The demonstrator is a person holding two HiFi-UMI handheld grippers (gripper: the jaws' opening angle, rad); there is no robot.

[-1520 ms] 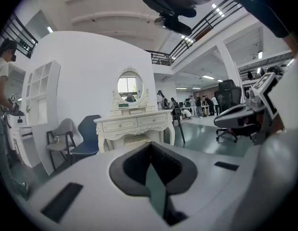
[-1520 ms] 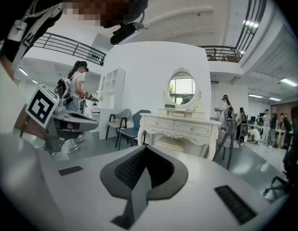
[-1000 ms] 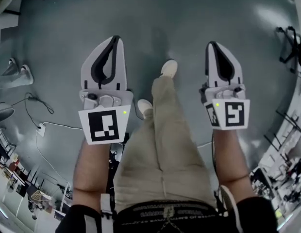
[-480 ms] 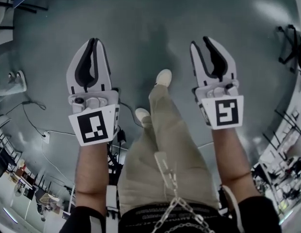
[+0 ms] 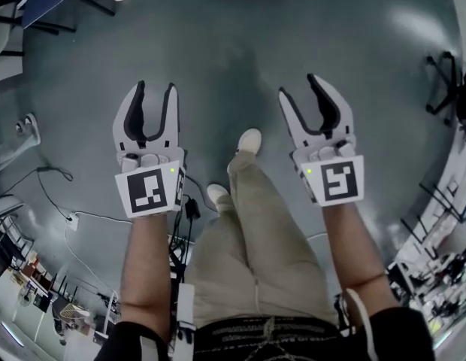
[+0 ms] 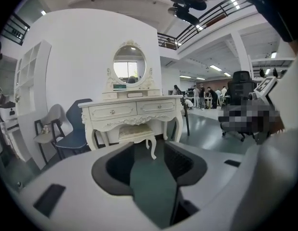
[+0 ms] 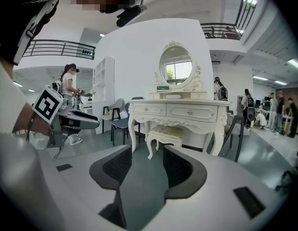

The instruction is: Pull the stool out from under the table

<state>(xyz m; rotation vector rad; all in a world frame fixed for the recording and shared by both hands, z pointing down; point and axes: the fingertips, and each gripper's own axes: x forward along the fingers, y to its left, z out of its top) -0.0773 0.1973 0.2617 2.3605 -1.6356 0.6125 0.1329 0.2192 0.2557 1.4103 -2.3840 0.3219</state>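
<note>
A cream stool (image 6: 134, 133) with carved legs stands tucked under the cream dressing table (image 6: 132, 110) with an oval mirror, some way ahead across the grey floor. The right gripper view shows the same stool (image 7: 164, 135) and table (image 7: 180, 110). Neither shows in the head view. My left gripper (image 5: 155, 90) and right gripper (image 5: 299, 87) are held out side by side above the floor, far from the stool. Both have just been opening and stand open with nothing between their jaws. The left gripper (image 6: 149, 148) and right gripper (image 7: 145, 153) both point toward the stool.
A blue chair (image 6: 74, 129) and a grey one stand left of the table, a dark chair (image 7: 233, 129) at its right. A black office chair (image 6: 240, 88) is further right. A person (image 7: 68, 83) stands far left. Cables (image 5: 56, 179) lie on the floor by my feet.
Both grippers went from shut to open, the right one first. The person has walked forward, and a blue chair and white legs have come into the top of the head view.
</note>
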